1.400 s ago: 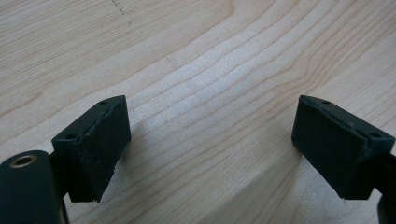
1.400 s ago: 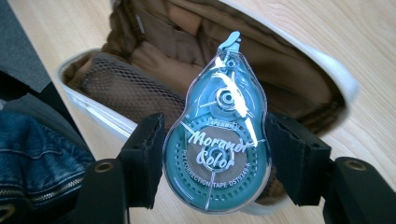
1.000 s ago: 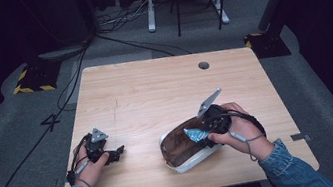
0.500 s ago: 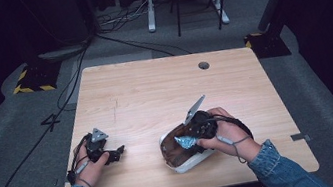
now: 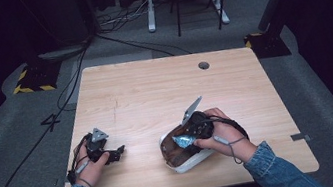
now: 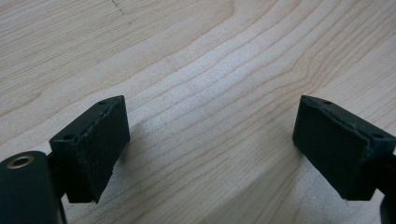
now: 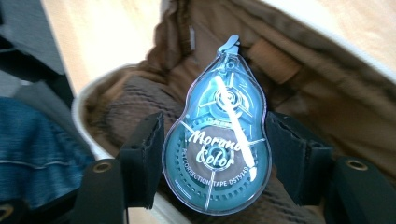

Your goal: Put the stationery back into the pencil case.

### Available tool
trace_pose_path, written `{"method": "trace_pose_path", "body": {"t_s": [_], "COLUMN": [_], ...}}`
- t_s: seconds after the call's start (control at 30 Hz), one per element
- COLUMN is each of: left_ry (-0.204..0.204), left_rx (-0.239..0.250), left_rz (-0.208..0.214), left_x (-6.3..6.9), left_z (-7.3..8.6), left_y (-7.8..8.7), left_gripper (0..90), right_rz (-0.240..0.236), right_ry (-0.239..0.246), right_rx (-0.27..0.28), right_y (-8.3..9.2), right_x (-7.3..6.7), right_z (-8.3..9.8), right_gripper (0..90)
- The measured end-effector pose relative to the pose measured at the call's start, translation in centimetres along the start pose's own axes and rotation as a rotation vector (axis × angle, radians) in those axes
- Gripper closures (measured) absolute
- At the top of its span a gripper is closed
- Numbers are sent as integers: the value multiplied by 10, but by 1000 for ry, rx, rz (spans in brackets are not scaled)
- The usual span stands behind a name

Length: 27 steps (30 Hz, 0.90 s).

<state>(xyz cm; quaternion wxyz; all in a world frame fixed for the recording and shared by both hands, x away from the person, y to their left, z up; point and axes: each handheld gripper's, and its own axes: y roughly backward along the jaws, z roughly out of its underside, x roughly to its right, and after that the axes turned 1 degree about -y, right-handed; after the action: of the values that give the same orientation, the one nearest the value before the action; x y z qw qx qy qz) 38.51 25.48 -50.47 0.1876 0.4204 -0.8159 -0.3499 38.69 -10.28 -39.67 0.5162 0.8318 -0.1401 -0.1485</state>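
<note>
Right gripper view: right gripper (image 7: pixel 212 161) clamps a blue correction tape dispenser (image 7: pixel 217 135) by its sides, nose toward 12 o'clock, over the open pouch (image 7: pixel 327 107) (brown lining, white rim). High view: pouch at the table's (image 5: pixel 154 90) 5 o'clock. Left gripper (image 6: pixel 210 144) rests at 8 o'clock, jaws wide, holding nothing.

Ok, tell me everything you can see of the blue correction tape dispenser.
The correction tape dispenser is a teardrop-shaped case of clear blue plastic, its inner reels and gears visible, with white "Morano Color" lettering on its face. Its narrow tip points away from the camera. The right claw grips its wide end from both sides, holding it over the open brown pouch with a pale rim, on the table's near right.
</note>
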Motion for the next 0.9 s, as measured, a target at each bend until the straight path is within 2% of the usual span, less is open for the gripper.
{"method": "trace_pose_path", "body": {"t_s": [0.13,0.6,0.9], "left_ry": [-3,-3,0], "left_rx": [0,2,-1], "left_rz": [-2,-6,-5], "left_x": [0,0,1], "left_z": [0,0,0], "left_y": [0,0,0], "left_gripper": [109,109,109], "right_rz": [34,48,80], "right_ry": [5,-5,13], "right_rx": [29,56,17], "right_y": [2,12,-7], "right_x": [0,1,-6], "right_z": [1,6,4], "right_gripper": [332,333,316]}}
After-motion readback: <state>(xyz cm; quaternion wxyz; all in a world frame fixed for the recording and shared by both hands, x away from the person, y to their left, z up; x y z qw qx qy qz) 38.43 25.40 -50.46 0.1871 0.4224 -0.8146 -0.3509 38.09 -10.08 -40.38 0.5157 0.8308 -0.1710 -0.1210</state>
